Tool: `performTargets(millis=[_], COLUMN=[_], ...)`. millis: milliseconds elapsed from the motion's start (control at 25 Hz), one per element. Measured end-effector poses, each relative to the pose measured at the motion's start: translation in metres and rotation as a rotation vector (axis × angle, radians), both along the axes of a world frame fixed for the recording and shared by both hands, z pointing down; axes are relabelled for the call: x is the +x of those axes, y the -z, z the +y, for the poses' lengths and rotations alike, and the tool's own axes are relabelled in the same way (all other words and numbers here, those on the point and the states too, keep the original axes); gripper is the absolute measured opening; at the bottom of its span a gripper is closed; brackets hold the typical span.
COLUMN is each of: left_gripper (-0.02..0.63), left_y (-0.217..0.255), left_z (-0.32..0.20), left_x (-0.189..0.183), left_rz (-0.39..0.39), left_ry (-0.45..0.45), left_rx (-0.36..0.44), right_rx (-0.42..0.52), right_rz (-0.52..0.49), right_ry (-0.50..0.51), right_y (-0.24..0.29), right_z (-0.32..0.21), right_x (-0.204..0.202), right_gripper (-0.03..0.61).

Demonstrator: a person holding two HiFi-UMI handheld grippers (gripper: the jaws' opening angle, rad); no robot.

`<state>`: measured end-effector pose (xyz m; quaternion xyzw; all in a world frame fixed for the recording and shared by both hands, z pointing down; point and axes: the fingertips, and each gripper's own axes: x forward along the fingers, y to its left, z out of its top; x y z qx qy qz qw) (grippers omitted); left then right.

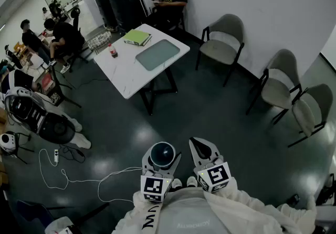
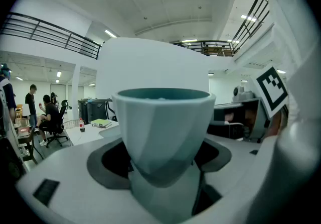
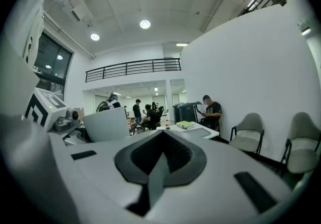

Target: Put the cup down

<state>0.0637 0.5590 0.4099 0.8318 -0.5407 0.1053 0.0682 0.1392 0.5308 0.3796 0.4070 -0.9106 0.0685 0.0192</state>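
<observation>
Left gripper view: left gripper (image 2: pixel 163 184) clasps cup (image 2: pixel 163 122) upright, mouth up; right gripper (image 3: pixel 159 156) closed.

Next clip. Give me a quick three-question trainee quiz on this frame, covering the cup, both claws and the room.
1. True or false: the left claw holds the cup upright, well away from the white table.
2. What sits between the jaws of the right claw? A) the cup B) nothing, they are closed together C) a spoon
3. How many empty chairs stand along the wall in the head view?

Key: 1 true; 2 B; 3 three.
</observation>
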Motion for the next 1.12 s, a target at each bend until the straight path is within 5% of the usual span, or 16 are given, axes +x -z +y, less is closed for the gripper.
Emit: performTargets(millis=[1120], left_gripper=[0.371], left_y=[-0.01], left_z=[-0.038], left_x=[0.022], left_rz=[-0.036], left_ry=[0.024], left_rx=[0.01], right_rx=[0.008], right_rz=[-0.043], right_ry=[-0.031], right_y=[-0.014], right_z=[-0.042], right_x=[0.049], right_gripper=[0.005])
